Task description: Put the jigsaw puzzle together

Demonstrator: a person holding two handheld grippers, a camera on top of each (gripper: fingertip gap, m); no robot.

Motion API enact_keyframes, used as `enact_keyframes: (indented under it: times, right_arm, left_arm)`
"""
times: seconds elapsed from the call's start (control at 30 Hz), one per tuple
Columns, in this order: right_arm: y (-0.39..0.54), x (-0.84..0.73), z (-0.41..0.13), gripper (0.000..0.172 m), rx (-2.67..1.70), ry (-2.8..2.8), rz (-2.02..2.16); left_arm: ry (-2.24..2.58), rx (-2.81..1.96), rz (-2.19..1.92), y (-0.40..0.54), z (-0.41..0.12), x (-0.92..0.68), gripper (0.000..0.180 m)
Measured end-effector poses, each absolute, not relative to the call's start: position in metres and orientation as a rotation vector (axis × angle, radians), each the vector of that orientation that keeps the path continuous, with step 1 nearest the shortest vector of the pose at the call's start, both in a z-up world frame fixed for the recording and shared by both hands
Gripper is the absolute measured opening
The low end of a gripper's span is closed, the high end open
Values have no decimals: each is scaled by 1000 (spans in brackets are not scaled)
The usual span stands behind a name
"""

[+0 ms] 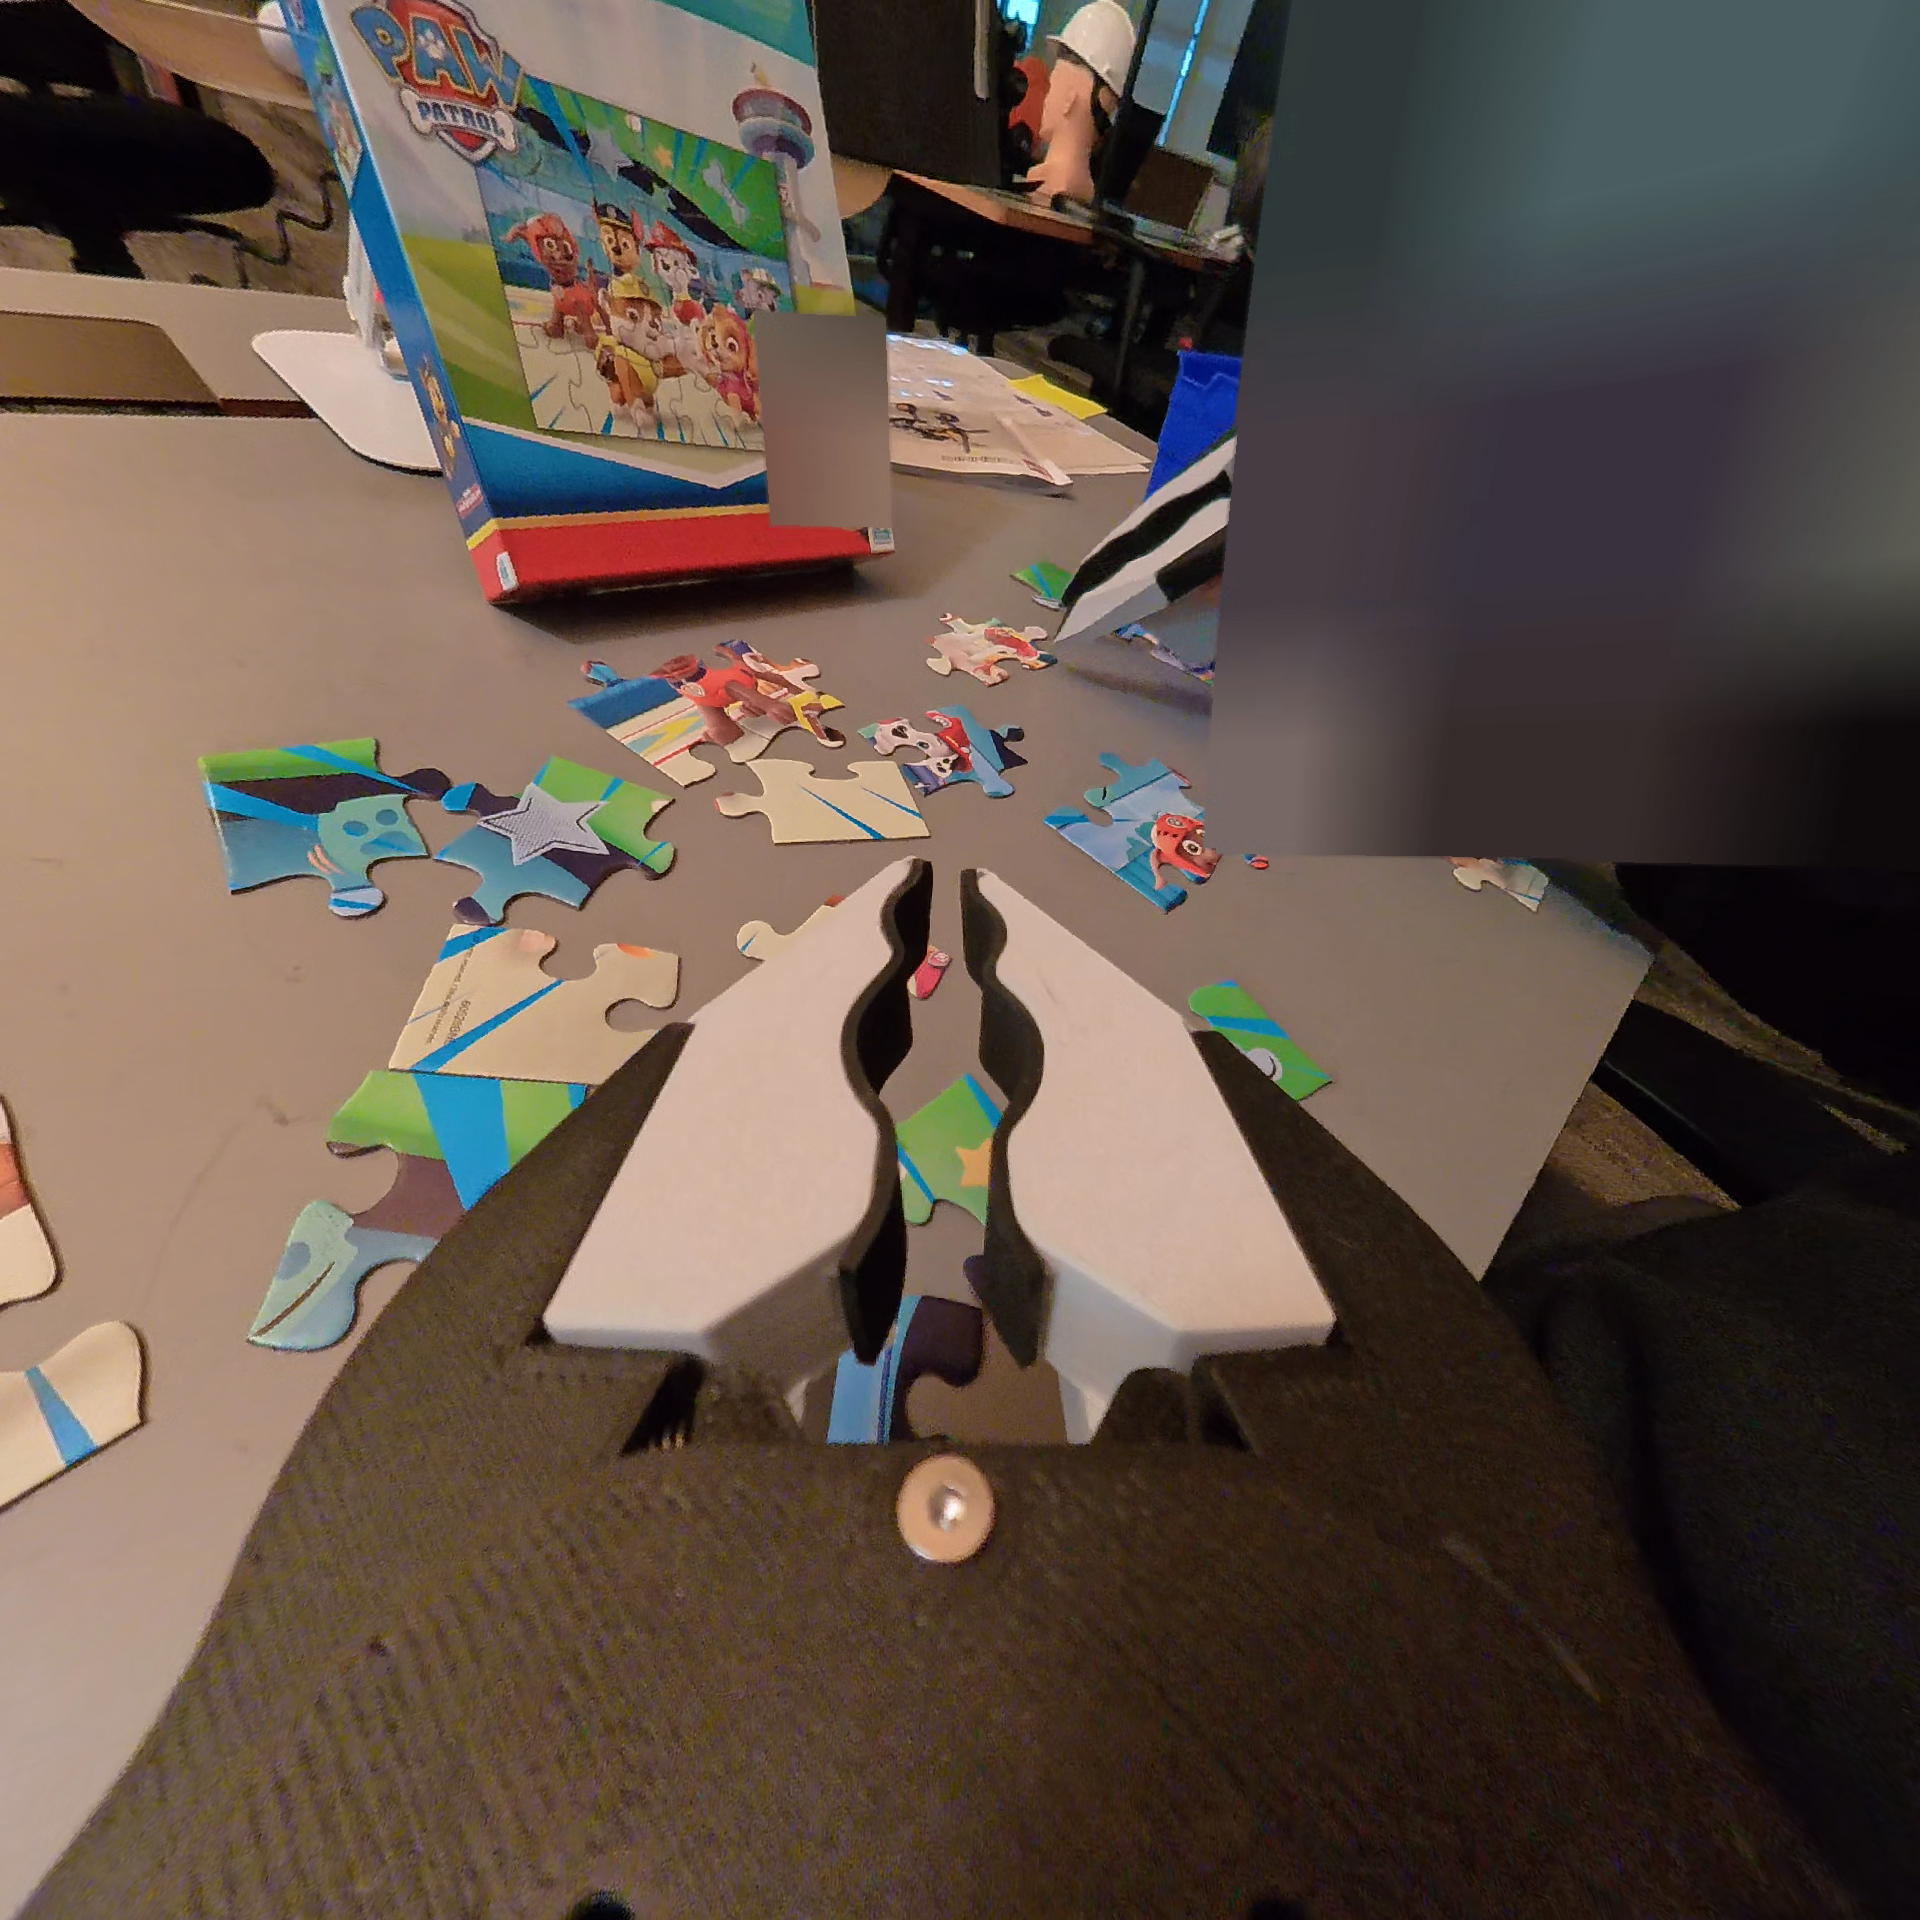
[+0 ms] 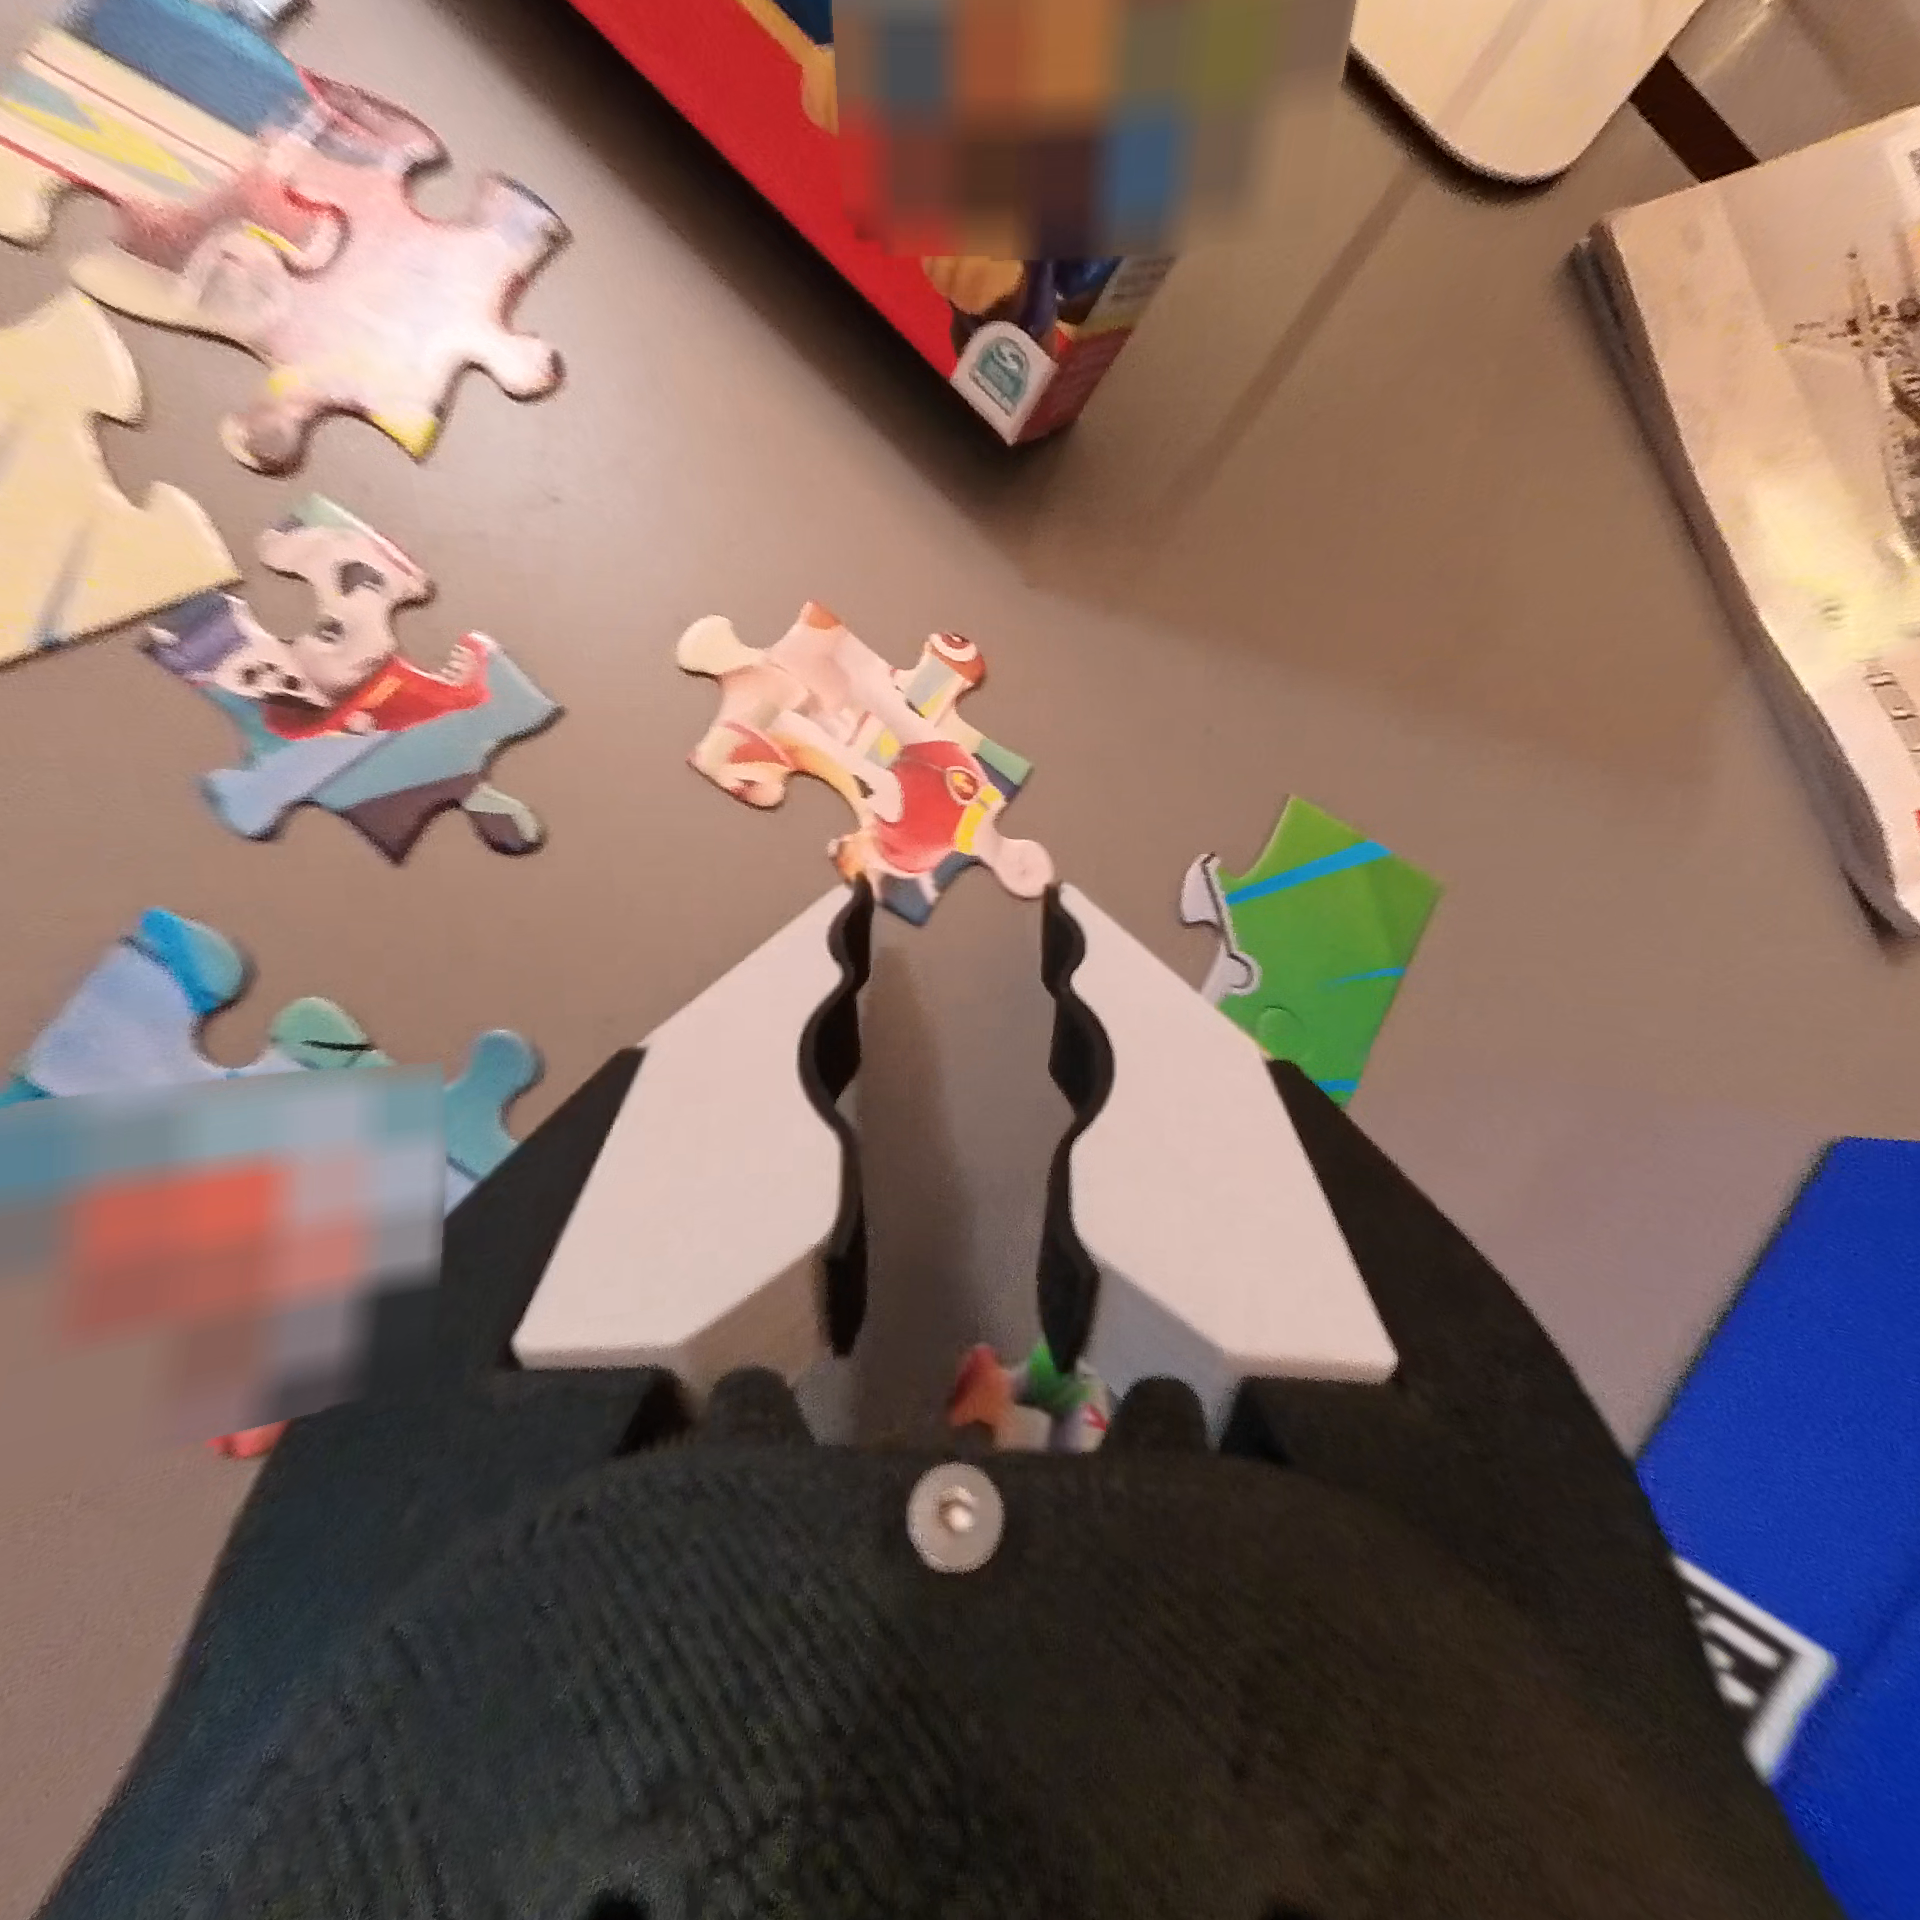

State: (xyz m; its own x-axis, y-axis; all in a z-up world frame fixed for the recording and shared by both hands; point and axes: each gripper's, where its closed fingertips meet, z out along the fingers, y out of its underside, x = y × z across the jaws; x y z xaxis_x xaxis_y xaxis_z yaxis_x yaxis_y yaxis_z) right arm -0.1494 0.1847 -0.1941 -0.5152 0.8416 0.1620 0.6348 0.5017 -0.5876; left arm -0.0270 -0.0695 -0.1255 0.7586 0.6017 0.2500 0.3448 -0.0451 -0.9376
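Observation:
My left gripper [image 1: 945,873] hovers low over the grey table [image 1: 208,582], its pads nearly together with only a thin slit between them and nothing in it. A cream puzzle piece [image 1: 831,800] lies just ahead of its tips. A green piece with a star [image 1: 956,1143] lies under its fingers. My right gripper [image 2: 951,894] is shut on the near edge of a puzzle piece with a red-and-white pup [image 2: 883,758], one pad on each side. That piece [image 1: 982,646] and the right gripper's finger [image 1: 1132,571] also show in the left wrist view.
Several loose puzzle pieces lie scattered on the table, including a green one [image 2: 1320,935] right of my right gripper. The puzzle box [image 1: 623,312] stands upright at the back. Booklets [image 2: 1766,468] and a blue bin [image 2: 1818,1403] lie to the right. The table's edge [image 1: 1558,1122] runs close on the right. One gripper's finger ends stand about 30 centimeters off the other's.

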Motion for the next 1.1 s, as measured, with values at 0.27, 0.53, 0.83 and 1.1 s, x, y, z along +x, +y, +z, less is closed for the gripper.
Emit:
enact_keyframes:
  times: [0.27, 0.53, 0.83, 1.1]
  right_arm:
    - [178, -155, -204, 56, -1341, -2315, 694]
    - [163, -158, -209, 32, -1207, -2475, 774]
    - [165, -163, -209, 34, -659, -2794, 695]
    - [108, -147, -175, 47, -892, -2582, 965]
  left_arm:
    - [-737, -1633, 211, -67, -116, -27, 4]
    - [-739, -1638, 223, -70, -118, -27, 4]
    - [-730, -1646, 223, -68, -117, -25, 5]
    - [-730, -1654, 219, -64, -119, -26, 4]
